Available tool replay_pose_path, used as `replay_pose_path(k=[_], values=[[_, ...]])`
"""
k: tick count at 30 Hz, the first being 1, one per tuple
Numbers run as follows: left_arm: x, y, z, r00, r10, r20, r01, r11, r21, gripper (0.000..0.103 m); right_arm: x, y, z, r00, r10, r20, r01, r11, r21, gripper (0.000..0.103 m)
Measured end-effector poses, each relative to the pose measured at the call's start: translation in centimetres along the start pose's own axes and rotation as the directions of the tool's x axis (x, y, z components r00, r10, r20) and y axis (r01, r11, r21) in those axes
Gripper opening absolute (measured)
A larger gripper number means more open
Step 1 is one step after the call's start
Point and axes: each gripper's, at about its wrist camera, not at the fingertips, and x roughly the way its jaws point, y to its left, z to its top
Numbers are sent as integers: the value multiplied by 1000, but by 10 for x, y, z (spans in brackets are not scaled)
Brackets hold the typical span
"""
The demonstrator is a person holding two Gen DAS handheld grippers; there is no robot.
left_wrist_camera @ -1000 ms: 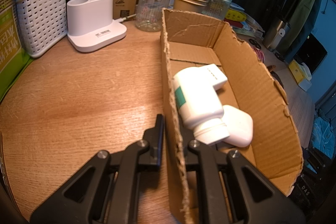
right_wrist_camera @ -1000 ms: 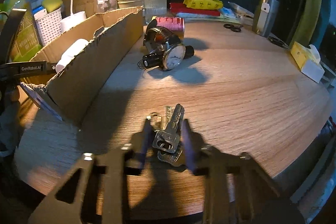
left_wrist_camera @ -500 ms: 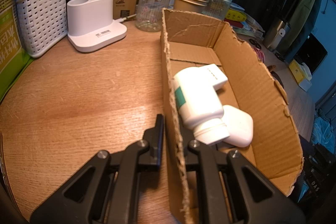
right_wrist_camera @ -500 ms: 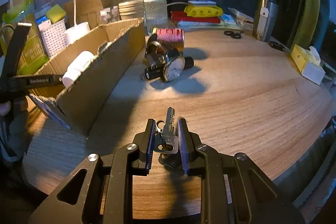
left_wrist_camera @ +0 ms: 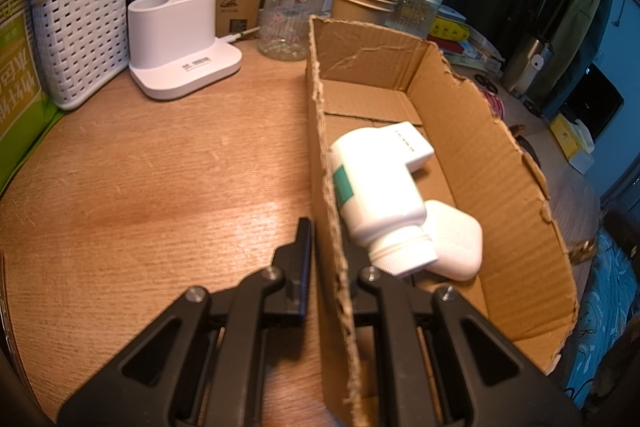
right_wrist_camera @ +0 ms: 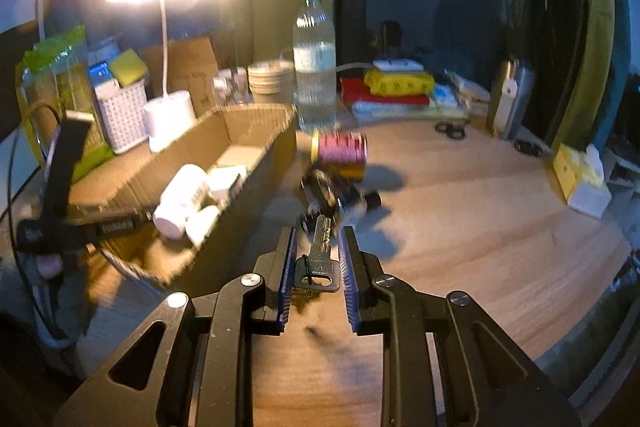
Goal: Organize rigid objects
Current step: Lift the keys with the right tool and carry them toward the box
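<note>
Keys [right_wrist_camera: 318, 263] hang pinched by the flat bow between the right gripper [right_wrist_camera: 318, 263] fingers, above the table's near edge: light, stiff, slippery metal, apt to swivel. Left gripper [left_wrist_camera: 330, 255] clamps the cardboard box [left_wrist_camera: 500, 163] wall, thin and bendable.

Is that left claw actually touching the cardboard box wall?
Touching. In the left wrist view the left gripper straddles the cardboard box wall, its fingers pressed against it with no gap.
</note>
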Motion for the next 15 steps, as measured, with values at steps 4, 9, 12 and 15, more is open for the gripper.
replay_pose_path(k=[4, 9, 12, 15], values=[[0, 0, 0, 1000, 0, 0, 0, 1000, 0, 9, -7, 9, 20, 999, 16, 51, -14, 1000, -25, 2], [0, 0, 0, 1000, 0, 0, 0, 1000, 0, 9, -14, 19, 40, 994, 31, 104, -26, 998, -53, 1], [0, 0, 0, 1000, 0, 0, 0, 1000, -1, 9, -12, 26, 47, 994, 27, 107, -18, 997, -81, 1], [1, 1, -1, 1000, 0, 0, 0, 1000, -2, 9, -7, 28, 41, 996, 33, 85, -26, 996, -91, 1]])
